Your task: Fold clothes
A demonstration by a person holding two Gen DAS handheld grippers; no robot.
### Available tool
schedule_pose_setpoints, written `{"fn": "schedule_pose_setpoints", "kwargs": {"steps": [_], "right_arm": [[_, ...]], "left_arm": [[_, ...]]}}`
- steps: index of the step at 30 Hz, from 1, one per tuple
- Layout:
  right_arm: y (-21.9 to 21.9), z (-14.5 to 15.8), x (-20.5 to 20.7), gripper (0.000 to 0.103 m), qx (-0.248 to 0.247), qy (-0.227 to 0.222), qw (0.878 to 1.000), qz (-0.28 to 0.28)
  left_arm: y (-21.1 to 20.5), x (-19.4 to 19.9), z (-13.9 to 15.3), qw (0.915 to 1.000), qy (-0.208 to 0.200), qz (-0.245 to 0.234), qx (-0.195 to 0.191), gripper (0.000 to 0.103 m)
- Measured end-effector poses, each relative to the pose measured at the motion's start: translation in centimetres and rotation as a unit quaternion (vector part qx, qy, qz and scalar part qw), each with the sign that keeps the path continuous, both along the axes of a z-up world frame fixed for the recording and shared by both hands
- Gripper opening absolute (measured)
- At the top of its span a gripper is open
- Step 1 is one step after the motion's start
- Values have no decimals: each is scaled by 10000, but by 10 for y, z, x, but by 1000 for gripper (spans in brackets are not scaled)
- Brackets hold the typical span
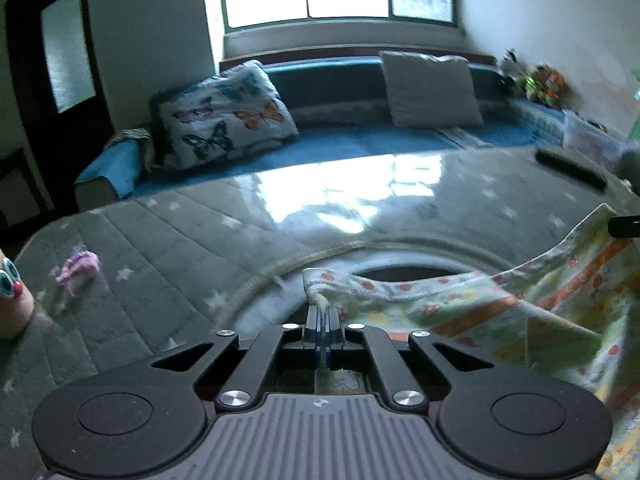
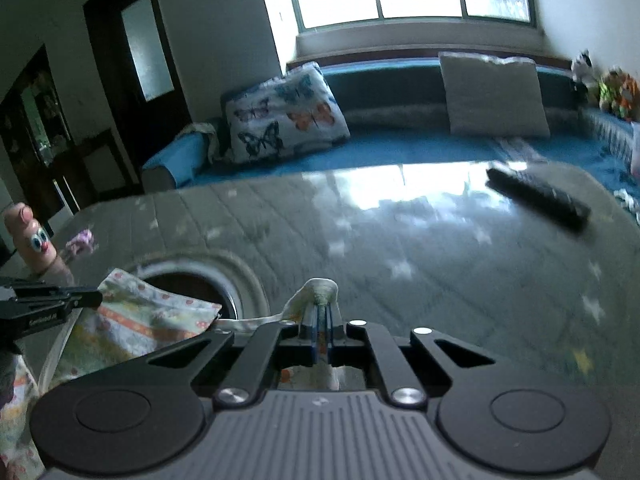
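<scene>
A light patterned garment (image 1: 520, 320) with orange stripes and red dots hangs stretched between both grippers above a grey quilted surface. My left gripper (image 1: 322, 312) is shut on one corner of the garment; the cloth bunches just beyond its fingertips. In the right wrist view my right gripper (image 2: 322, 312) is shut on another corner, a rolled hem (image 2: 318, 290) poking past the tips. The garment (image 2: 132, 320) runs left from there to the left gripper's black fingers (image 2: 60, 300).
The grey star-print quilted cover (image 1: 180, 248) has a round hole (image 1: 404, 274) in it. A dark remote (image 2: 538, 200) lies far right. A small pink toy (image 1: 76, 270) and a googly-eyed figure (image 2: 34, 240) sit at left. A blue sofa (image 1: 360, 144) with cushions stands behind.
</scene>
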State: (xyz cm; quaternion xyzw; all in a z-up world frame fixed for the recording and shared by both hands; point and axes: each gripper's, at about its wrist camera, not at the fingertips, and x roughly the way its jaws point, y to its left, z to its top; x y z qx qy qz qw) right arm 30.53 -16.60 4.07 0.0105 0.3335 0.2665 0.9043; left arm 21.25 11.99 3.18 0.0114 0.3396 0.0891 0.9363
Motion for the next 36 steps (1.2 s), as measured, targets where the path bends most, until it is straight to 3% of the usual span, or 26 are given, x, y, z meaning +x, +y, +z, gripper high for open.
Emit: {"fn": "schedule_pose_setpoints", "kwargs": {"steps": [6,15,17,18,30,36], "right_arm": [[13,7,27,3,237,-318,9991,-142],[28,-33,58,11,-297,21,9991,-298],[27,-34,54,26,-271,74,9993,-266],[25,-33,52,29,-263,96,9993,-242],[-27,-36,3,36,-510,498,9962,-493],[-57,-35,-39,43,-684,353,9948,-670]], "left_arm": [[17,20,4,9988,-244,345,247,2],[18,30,-21,9992,226,306,92,5],[11,26,-23,9993,313,203,65,5],[7,23,-23,9994,322,130,43,5],[-50,-43,-25,9947,510,-874,-207,7],[-75,-83,-24,9911,465,-1201,-328,12]]}}
